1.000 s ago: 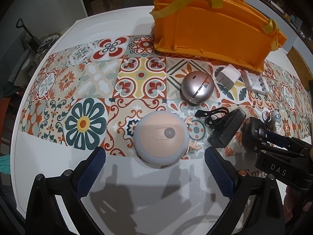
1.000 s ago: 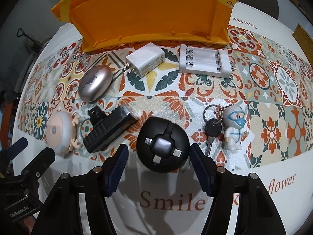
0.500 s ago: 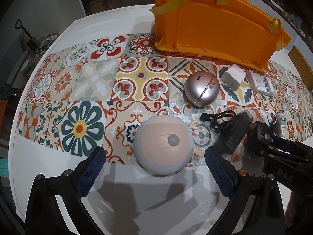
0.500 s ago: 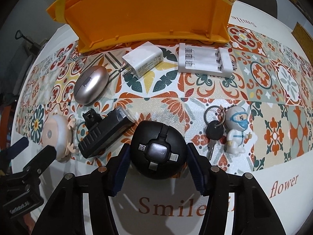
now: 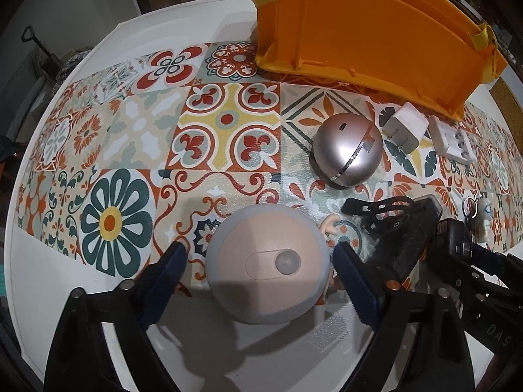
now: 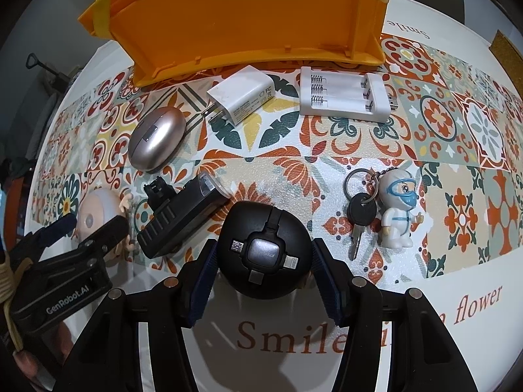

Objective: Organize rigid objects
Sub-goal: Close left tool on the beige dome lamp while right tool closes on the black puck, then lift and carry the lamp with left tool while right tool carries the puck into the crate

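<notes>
The left gripper (image 5: 260, 281) straddles the round peach-and-grey domed night light (image 5: 266, 263) at six o'clock on the tiled tablecloth (image 5: 228, 121); its jaws have just been closing, the left pad short of the dome, the right pad's contact unclear. The right gripper (image 6: 263, 272) clamps the black spherical multi-plug cable reel (image 6: 263, 250) between both pads. At eleven o'clock of the reel lies a black ribbed bicycle light (image 6: 181, 220), at two o'clock a key with a white figurine keychain (image 6: 397, 212), and at twelve o'clock the orange plastic bin (image 6: 248, 23).
</notes>
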Tool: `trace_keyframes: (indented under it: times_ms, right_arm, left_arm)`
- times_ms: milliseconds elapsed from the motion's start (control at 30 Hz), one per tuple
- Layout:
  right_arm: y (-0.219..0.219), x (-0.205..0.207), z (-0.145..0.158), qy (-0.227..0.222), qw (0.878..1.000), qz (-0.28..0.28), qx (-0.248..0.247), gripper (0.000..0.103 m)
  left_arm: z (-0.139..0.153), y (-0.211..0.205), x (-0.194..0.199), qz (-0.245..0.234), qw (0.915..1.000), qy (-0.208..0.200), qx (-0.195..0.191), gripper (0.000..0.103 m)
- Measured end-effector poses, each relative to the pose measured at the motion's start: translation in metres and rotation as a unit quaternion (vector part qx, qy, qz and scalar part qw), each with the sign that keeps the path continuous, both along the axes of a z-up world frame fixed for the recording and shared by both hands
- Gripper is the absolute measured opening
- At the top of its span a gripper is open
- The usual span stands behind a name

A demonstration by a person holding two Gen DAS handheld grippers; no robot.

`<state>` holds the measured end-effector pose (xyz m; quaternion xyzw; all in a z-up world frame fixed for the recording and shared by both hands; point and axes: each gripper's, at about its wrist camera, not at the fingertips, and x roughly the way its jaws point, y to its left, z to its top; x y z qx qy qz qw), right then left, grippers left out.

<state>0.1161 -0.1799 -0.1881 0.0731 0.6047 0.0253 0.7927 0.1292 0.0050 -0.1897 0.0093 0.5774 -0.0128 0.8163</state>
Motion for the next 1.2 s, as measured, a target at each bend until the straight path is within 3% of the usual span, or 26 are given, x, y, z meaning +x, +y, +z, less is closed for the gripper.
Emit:
trace_keyframes:
  times_ms: [167, 233, 567, 800, 1200]
  right_arm:
    - [0.001, 0.001, 0.000, 0.000, 1.000, 0.001, -0.001, 0.057]
    - [0.002, 0.000, 0.000, 0.000, 1.000, 0.003, -0.002, 0.057]
    - [0.003, -0.006, 0.003, -0.002, 1.000, -0.001, 0.004, 0.057]
    - [0.001, -0.014, 0.020, -0.016, 1.000, -0.001, 0.006, 0.057]
    - [-0.006, -0.028, 0.067, -0.066, 0.998, 0.001, 0.012, 0.057]
  left_arm:
    - [-0.006, 0.001, 0.002, 0.006, 0.9999, 0.006, -0.013, 0.083]
    - [-0.006, -0.001, 0.003, 0.002, 0.9999, 0.001, -0.014, 0.076]
    - [0.000, 0.001, -0.005, -0.001, 0.9997, -0.005, -0.024, 0.074]
    - [0.022, 0.000, -0.020, -0.019, 0.9994, -0.022, -0.019, 0.074]
    - [0.079, -0.011, -0.030, -0.045, 0.9940, -0.095, -0.029, 0.074]
